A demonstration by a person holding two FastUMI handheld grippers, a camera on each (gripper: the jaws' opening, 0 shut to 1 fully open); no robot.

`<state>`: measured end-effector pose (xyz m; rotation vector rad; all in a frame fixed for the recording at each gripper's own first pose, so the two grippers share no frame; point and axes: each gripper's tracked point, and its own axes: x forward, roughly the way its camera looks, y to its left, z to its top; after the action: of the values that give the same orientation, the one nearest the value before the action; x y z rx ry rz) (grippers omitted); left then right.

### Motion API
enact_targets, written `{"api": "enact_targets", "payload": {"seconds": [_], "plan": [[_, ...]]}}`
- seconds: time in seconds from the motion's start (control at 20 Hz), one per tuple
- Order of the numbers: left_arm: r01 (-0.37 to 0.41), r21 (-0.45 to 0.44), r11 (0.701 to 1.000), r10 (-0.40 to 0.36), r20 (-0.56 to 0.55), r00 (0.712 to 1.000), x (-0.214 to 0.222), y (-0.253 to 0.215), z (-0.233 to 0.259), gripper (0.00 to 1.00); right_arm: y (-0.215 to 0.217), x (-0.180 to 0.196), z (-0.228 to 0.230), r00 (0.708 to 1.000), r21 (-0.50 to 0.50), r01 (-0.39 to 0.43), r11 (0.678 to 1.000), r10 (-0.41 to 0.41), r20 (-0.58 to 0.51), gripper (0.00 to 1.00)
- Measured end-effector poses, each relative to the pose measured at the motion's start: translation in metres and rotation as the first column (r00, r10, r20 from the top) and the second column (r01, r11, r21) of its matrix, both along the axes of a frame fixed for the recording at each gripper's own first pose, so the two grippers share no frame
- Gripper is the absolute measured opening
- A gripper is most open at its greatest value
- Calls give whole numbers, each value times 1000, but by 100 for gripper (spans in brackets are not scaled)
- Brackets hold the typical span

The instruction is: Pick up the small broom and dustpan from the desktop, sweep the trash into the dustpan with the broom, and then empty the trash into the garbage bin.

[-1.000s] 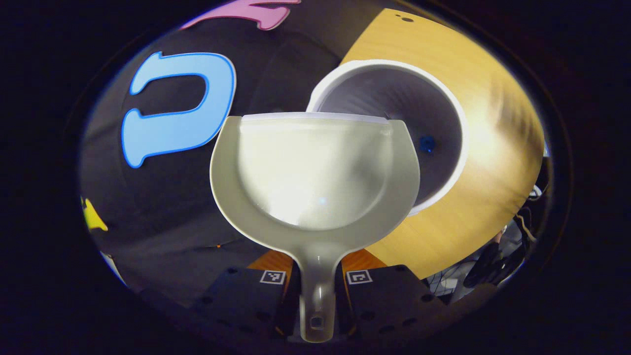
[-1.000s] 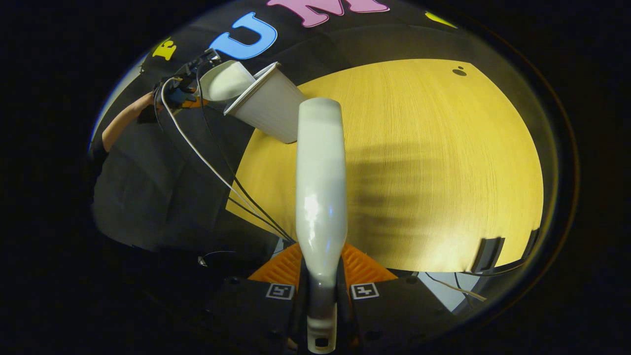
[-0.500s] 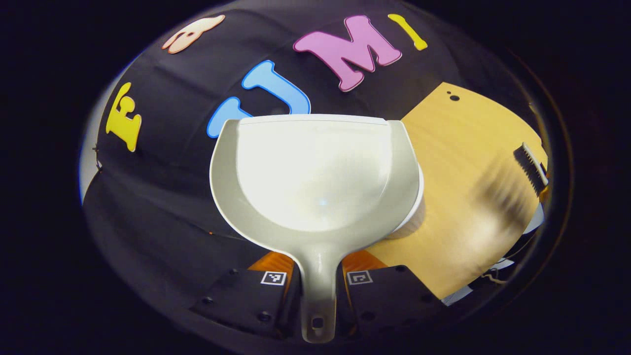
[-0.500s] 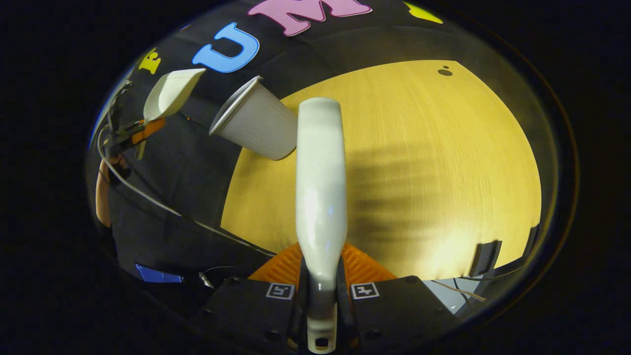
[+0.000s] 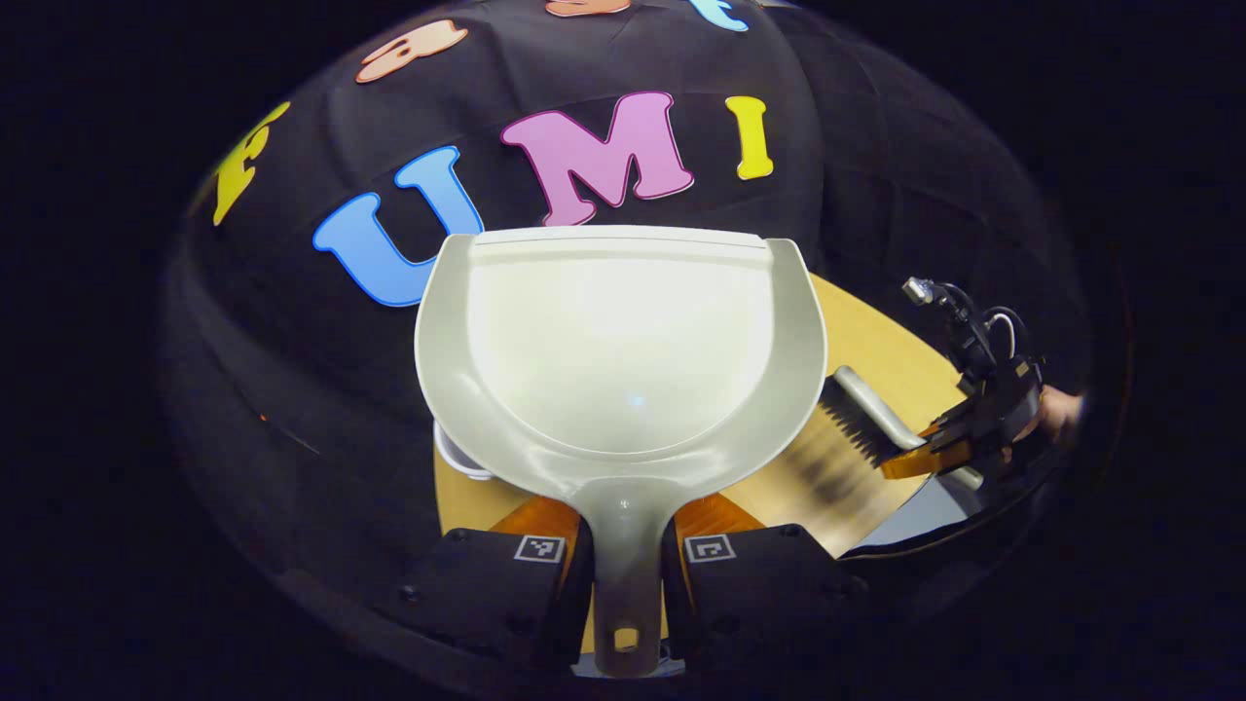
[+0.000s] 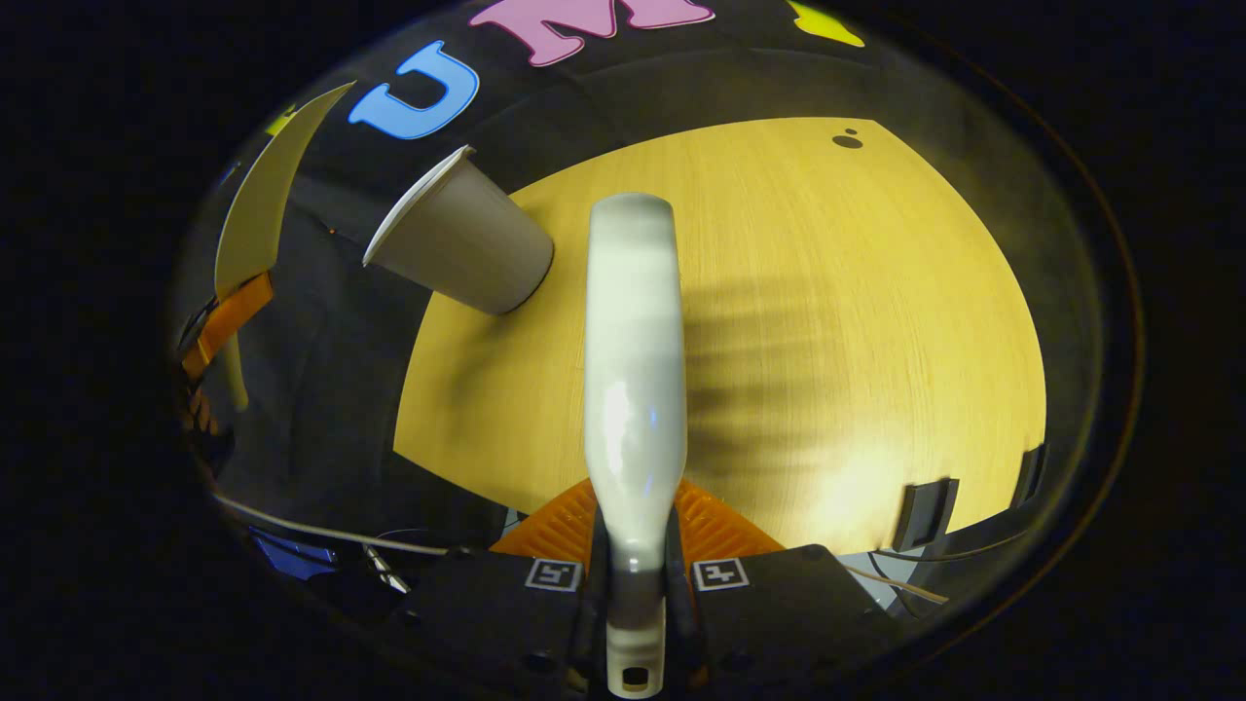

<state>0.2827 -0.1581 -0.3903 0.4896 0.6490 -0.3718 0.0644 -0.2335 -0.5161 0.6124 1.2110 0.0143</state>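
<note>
1. Your left hand-held gripper [image 5: 623,565] is clenched on the dustpan [image 5: 621,350] by its handle, both fingers pressed against the stem. The pan faces up toward the booth wall, and its bowl looks bare: no trash visible in it.
2. Your right hand-held gripper [image 6: 635,584] is clenched on the broom [image 6: 633,360], grasping the narrow end of the handle. In the left gripper view the broom's dark bristles [image 5: 857,428] hang just above the table [image 6: 827,321] near its edge; contact cannot be confirmed.
3. The garbage bin [image 6: 458,248] stands at the table's far left corner as the right gripper view frames it. Its inside is hidden from both views. The dustpan is held off that corner, apart from the bin's rim.
4. The tabletop in the right gripper view shows no loose trash; the two small dark marks near the far edge look like part of the surface, not debris.
5. Judgement: the emptying step appears done or all but done, with pan bare and clear of the bin.
6. Next move, as I judge it: bring both tools to bare table away from the bin, lower them flat, then release each handle. Watch the cables trailing near the front edge.
</note>
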Motion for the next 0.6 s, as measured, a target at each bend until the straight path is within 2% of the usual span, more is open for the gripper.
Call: {"api": "enact_targets", "payload": {"seconds": [0.15, 0.3, 0.4, 0.55, 0.6], "plan": [[-19, -95, 995, 11, -84, 996, -15, -36, -59, 29, -7, 4, -19, 1000, -35, 6, 999, -7, -23, 27], [-104, -220, 970, 49, -244, 969, -19, -65, -129, 28, -14, 9, -46, 998, -65, 48, 997, -51, -44, 27], [-153, -225, 962, 76, -318, 945, -20, -68, -170, 29, -6, 10, -66, 996, -61, 40, 997, -45, -79, 27], [-184, -171, 968, 100, -408, 908, -18, -61, -230, 29, 2, 8, -91, 991, -93, -19, 996, 7, -134, 28], [-193, -148, 970, 108, -449, 887, -19, -56, -249, 29, 4, 9, -100, 990, -100, -27, 995, 13, -144, 28]]}}
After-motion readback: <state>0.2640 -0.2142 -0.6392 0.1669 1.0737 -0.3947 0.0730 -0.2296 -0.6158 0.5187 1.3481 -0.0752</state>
